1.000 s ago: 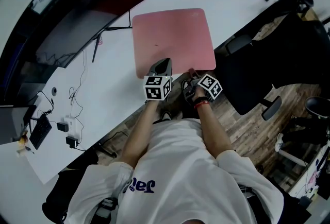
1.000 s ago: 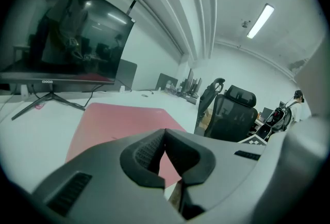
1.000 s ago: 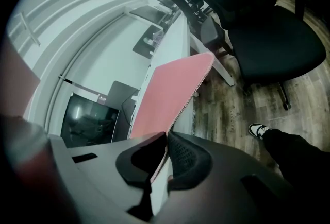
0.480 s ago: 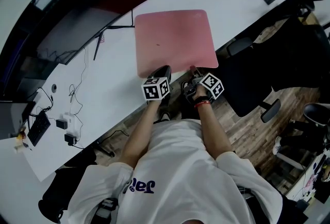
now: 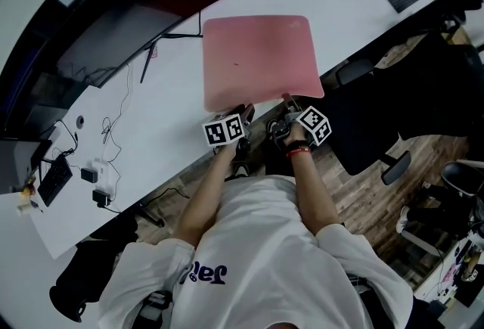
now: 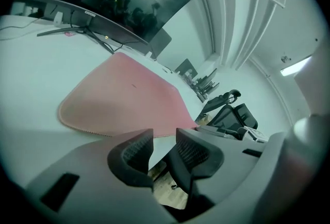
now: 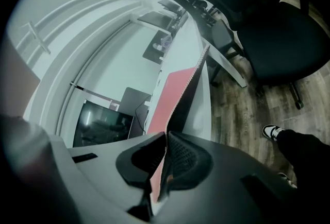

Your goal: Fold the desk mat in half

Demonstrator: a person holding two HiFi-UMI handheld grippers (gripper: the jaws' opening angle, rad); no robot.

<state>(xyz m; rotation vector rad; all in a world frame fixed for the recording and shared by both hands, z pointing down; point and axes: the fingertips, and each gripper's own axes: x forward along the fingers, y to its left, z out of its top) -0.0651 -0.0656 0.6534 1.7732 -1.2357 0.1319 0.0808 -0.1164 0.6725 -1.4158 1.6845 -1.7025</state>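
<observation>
The pink desk mat (image 5: 257, 55) lies flat on the white desk (image 5: 159, 131), its near edge at the desk's front. My left gripper (image 5: 240, 113) hovers just off the mat's near-left corner. Its jaws are opening and stand apart with nothing between them; in the left gripper view the mat (image 6: 124, 97) lies beyond the left gripper (image 6: 160, 140). My right gripper (image 5: 286, 103) is shut on the mat's near-right edge. In the right gripper view the mat (image 7: 178, 89) runs edge-on between the pads of the right gripper (image 7: 166, 140), lifted slightly off the desk.
A dark curved monitor (image 5: 144, 10) stands behind the mat, with cables and small adapters (image 5: 102, 185) to the left. A black office chair (image 5: 393, 85) sits right of the person, also shown as the chair (image 7: 268, 17). Wooden floor lies below the desk's front edge.
The left gripper's jaws have opened and let go of the mat's near-left edge, drawing back a little toward the desk's front. The right gripper keeps its grip.
</observation>
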